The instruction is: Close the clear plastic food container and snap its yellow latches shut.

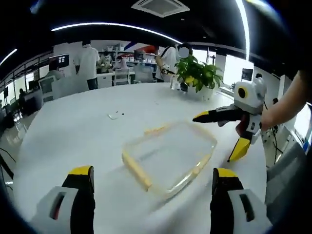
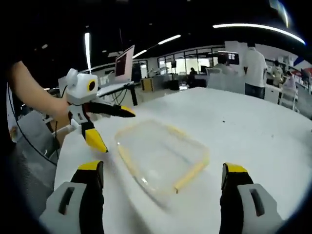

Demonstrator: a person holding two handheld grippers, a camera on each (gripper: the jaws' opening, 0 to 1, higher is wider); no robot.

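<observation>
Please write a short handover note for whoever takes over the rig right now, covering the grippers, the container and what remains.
Left gripper: open, holding nothing, aimed at the container from its near side.
Right gripper: open, empty, fingers spread wide, facing the container from the opposite side.
Clear plastic container: flat on the white table, between the two grippers, untouched. Yellow latches show along its edges; motion blur hides whether any is snapped.
Done: nothing confirmed.
Left: check that the lid is seated, then press each latch shut.
</observation>
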